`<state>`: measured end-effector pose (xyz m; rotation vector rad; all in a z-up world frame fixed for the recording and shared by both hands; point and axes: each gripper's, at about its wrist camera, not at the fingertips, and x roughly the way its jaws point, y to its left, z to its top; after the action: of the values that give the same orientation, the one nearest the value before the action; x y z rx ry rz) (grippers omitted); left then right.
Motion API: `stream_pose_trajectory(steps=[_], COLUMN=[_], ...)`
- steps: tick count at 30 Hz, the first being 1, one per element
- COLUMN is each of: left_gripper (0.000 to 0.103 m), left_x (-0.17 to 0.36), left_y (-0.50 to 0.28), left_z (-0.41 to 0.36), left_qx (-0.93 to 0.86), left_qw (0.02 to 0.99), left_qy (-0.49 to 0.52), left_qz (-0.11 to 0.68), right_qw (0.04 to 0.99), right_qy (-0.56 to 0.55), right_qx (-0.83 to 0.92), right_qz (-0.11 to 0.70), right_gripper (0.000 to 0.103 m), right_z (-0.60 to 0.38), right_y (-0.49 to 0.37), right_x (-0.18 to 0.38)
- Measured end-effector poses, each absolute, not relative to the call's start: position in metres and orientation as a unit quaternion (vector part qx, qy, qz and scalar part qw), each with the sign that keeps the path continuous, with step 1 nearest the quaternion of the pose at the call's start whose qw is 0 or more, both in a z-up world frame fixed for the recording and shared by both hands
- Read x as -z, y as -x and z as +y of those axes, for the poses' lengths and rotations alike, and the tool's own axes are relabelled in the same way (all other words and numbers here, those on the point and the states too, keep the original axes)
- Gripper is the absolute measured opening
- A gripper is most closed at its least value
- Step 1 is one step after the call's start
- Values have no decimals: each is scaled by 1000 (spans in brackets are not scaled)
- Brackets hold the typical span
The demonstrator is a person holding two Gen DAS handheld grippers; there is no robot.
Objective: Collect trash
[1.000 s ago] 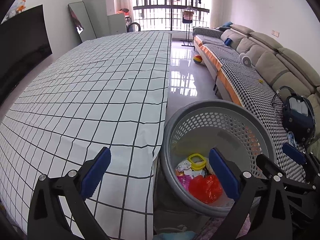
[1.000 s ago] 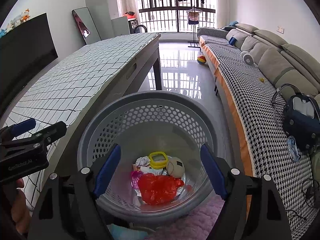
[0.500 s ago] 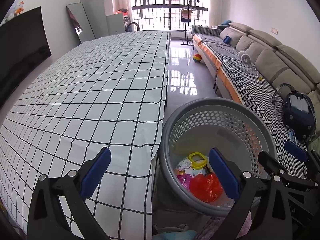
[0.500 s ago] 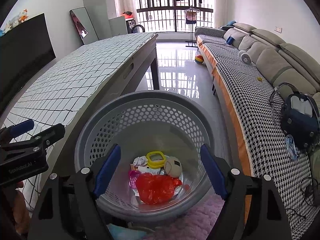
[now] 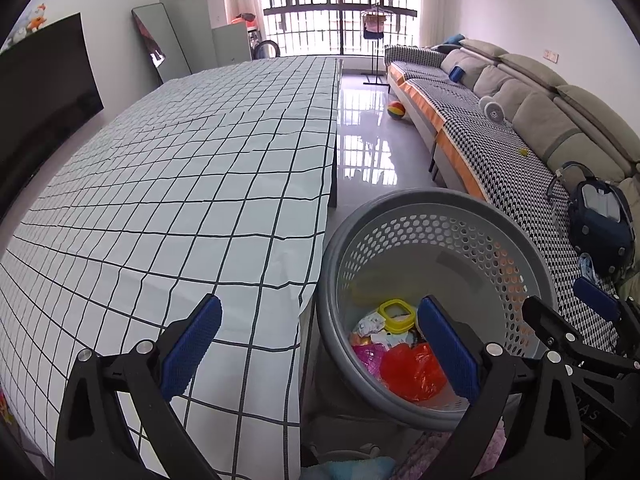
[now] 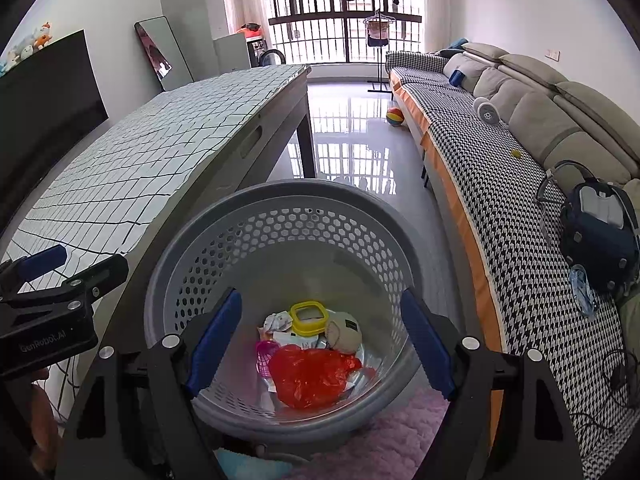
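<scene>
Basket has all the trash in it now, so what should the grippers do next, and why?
Probably draw both back. The basket holds the red bag and yellow lid, the tablecloth shows nothing, and the left gripper and right gripper are open.

Trash gathered in the grey basket

The round grey basket (image 6: pixel 280 216) with perforated walls stands upright on the floor beside the table. At its bottom lie a crumpled red plastic bag (image 6: pixel 310 376), a yellow square lid (image 6: pixel 307 317), crumpled white paper (image 6: pixel 277 322) and a pink piece (image 6: pixel 266 358).
</scene>
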<state>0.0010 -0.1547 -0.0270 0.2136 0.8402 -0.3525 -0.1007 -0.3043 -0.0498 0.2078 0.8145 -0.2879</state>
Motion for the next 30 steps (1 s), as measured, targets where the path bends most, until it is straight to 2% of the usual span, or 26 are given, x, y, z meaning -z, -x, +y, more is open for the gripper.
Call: stream_pose_trajectory(steps=[30], left_gripper=[97], left_x=[27], left_y=[-1], left_z=[-157], left_qx=[170], left_qw=[893], left_qy=[-106], left_qz=[404], right_qw=[901], right_qy=[-107], right_qx=[139], right_qz=[397], right_gripper=[78], right_z=[-307], right_y=[100], right_x=[54])
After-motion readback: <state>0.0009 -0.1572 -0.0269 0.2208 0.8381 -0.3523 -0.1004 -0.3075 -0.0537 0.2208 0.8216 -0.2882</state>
